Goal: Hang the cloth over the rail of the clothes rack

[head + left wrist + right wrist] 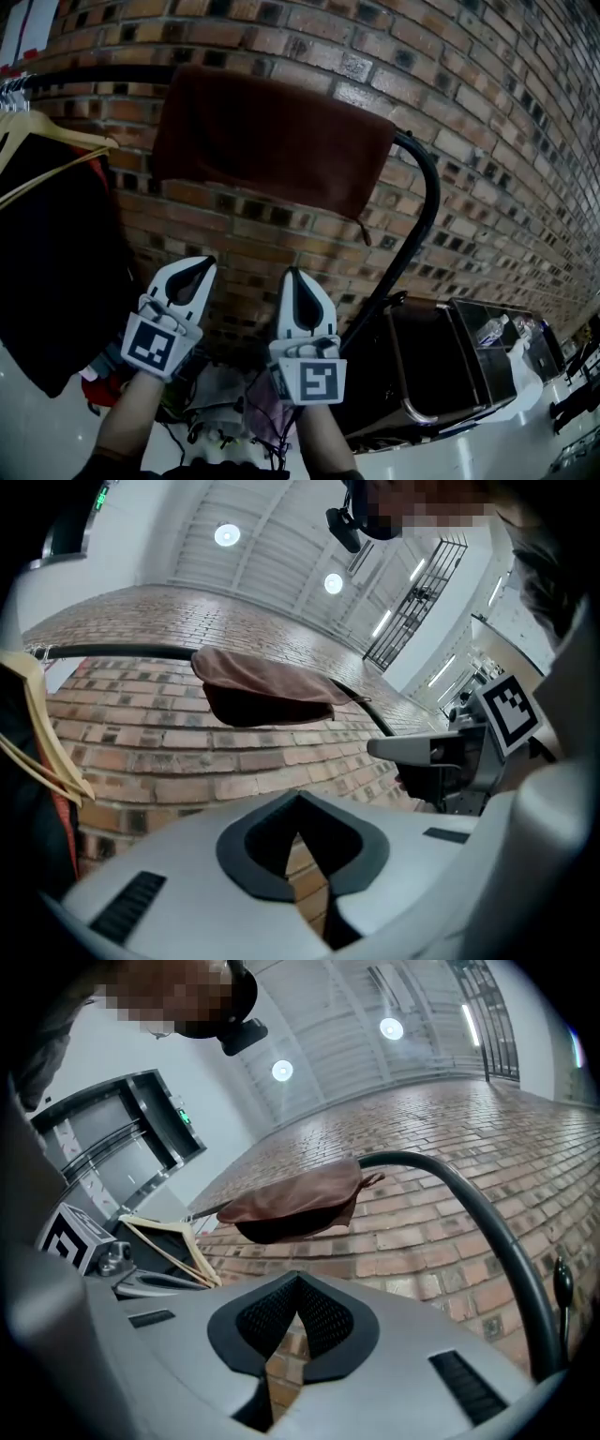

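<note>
A brown cloth (272, 141) lies draped over the black rail (94, 75) of the clothes rack, in front of the brick wall; the rail bends down at the right (427, 211). Below the cloth, my left gripper (187, 274) and right gripper (298, 283) point up at it, side by side, both shut and holding nothing. The left gripper view shows its jaws (300, 832) together, with the cloth (267, 686) well ahead. In the right gripper view the jaws (298, 1307) are also together, under the cloth (295, 1206) and the curved rail (469, 1208).
A wooden hanger (47, 141) with a dark garment (56, 272) hangs on the rail at the left. A black open case (441, 366) stands on the floor at the lower right. Cables and bags (225, 412) lie below the grippers.
</note>
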`<state>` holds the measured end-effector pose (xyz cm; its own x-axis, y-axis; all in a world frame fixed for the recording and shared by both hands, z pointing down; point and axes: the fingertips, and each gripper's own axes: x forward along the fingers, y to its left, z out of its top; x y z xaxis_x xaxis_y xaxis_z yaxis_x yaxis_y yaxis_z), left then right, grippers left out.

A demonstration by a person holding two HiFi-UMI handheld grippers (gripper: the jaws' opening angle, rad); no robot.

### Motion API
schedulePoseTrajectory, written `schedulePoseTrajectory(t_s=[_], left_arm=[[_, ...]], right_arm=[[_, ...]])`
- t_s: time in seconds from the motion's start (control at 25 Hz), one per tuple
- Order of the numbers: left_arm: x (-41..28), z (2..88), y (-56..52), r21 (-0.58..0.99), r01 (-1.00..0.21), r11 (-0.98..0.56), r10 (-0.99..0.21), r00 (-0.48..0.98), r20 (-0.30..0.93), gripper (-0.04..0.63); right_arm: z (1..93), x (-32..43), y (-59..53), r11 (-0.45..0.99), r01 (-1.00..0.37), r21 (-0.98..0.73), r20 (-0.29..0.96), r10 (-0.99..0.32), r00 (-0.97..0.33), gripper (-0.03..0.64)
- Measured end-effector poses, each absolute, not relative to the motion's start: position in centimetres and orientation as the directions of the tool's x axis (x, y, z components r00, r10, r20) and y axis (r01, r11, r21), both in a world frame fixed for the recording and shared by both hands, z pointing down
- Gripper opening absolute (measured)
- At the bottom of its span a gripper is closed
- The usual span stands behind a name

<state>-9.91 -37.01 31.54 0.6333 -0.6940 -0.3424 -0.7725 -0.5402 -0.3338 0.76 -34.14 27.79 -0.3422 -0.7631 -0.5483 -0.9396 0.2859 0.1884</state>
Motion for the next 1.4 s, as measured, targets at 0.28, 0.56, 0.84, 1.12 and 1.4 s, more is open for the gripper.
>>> schedulePoseTrajectory(t_s=[0.28,0.56,0.84,1.12,1.4], left_arm=[[-8.1,34.6,-36.7,-0.298,-0.749,-0.592,-0.694,0.662,-0.282,0.006],[-7.5,36.3,-36.7,-0.260,-0.737,-0.623,-0.689,0.675,-0.263,0.006],[-8.0,36.3,-37.0,-0.259,-0.741,-0.620,-0.692,0.672,-0.265,0.006],[-7.6,36.7,-37.2,-0.273,-0.722,-0.636,-0.677,0.691,-0.252,0.006],[-7.4,36.7,-37.7,-0.265,-0.720,-0.642,-0.673,0.694,-0.255,0.006]], right_arm=[[30.7,-0.6,-34.6,0.337,-0.929,0.151,-0.490,-0.791,-0.367,0.021],[33.6,-1.6,-35.2,0.347,-0.923,0.164,-0.364,-0.849,-0.384,0.021],[35.1,-2.5,-35.4,0.365,-0.910,0.198,-0.307,-0.859,-0.411,0.023],[35.3,-2.6,-35.7,0.352,-0.912,0.210,-0.293,-0.868,-0.402,0.023],[35.4,-2.4,-36.2,0.345,-0.912,0.222,-0.286,-0.871,-0.399,0.025]])
